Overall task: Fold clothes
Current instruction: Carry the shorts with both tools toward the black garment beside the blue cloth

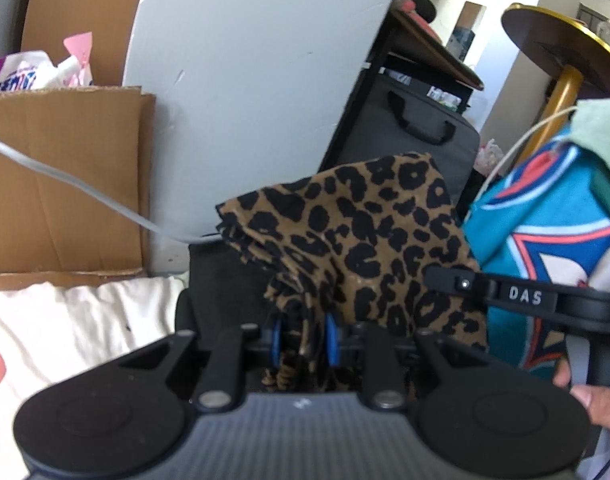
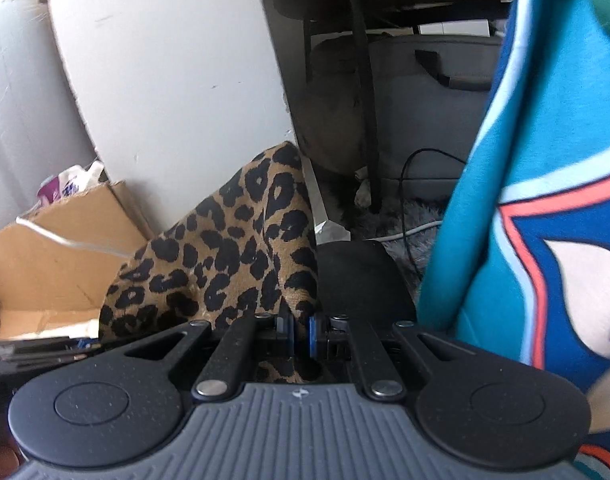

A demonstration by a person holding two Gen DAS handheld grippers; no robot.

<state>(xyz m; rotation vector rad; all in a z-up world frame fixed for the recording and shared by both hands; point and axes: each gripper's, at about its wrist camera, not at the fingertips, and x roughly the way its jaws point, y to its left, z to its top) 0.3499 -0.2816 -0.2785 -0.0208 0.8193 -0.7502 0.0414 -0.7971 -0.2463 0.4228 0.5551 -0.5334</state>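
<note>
- The leopard-print cloth [image 1: 377,236] is held up in the air, off any surface, bunched and creased between the two tongs; it hangs in front of a pale grey panel [image 1: 257,60].
- The left tongs [image 1: 305,342] are clamped on a gathered bundle of the cloth, several layers pinched between the blue pads.
- The right tongs [image 2: 301,336] are closed on another edge of the same cloth [image 2: 233,256], close beside the left.
- Judged from this, the fold is early or midway: the cloth is lifted and gathered, not laid flat, and no finished crease shows.
- Count: one leopard cloth in hand; two tongs, both gripping it.
- A teal garment with a red-and-white print [image 1: 545,216] hangs just to the right, unfolded as far as I can tell; a green cloth [image 1: 601,132] lies over its top.
- One white fabric [image 1: 73,320] lies at lower left, near a cardboard box [image 1: 65,184].
</note>
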